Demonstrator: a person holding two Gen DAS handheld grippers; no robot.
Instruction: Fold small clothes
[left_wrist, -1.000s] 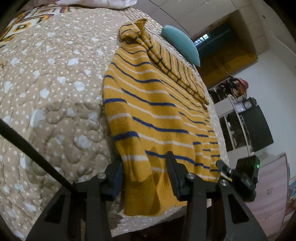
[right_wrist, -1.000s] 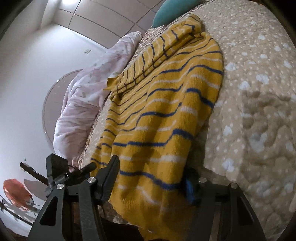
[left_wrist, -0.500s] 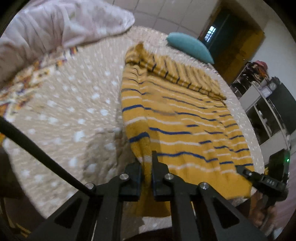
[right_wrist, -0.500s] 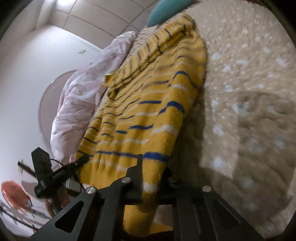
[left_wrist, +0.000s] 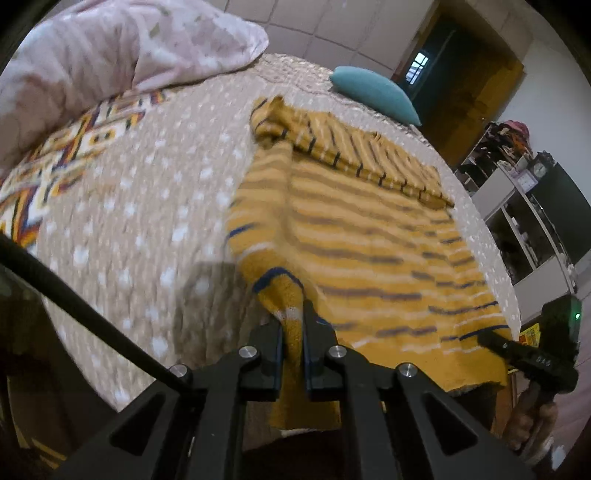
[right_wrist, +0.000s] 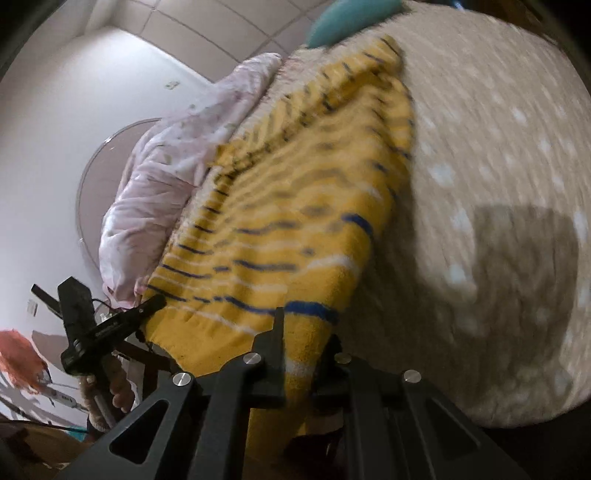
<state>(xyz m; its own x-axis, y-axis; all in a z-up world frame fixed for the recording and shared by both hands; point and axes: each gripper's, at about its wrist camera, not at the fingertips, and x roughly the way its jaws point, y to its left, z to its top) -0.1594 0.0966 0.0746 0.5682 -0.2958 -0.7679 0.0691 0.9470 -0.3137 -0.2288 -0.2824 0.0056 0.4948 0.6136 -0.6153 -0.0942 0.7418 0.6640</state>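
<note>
While a second ago both sets of jaws were standing open around the hem, the left hand-held gripper (left_wrist: 293, 345) is now pinching one near corner of the yellow striped sweater (left_wrist: 365, 236) and the right hand-held gripper (right_wrist: 301, 345) is clamping the other corner. The sweater is lying spread on the dotted quilt (left_wrist: 147, 206) of the bed, its sleeves folded across the far end near a teal pillow (left_wrist: 373, 92), with a pink duvet (left_wrist: 122, 48) heaped beyond. Both near corners are lifting off the bed edge, and the pictures are blurring with motion. Judging from this, the hem is probably beginning to travel toward the collar for a fold in half.
</note>
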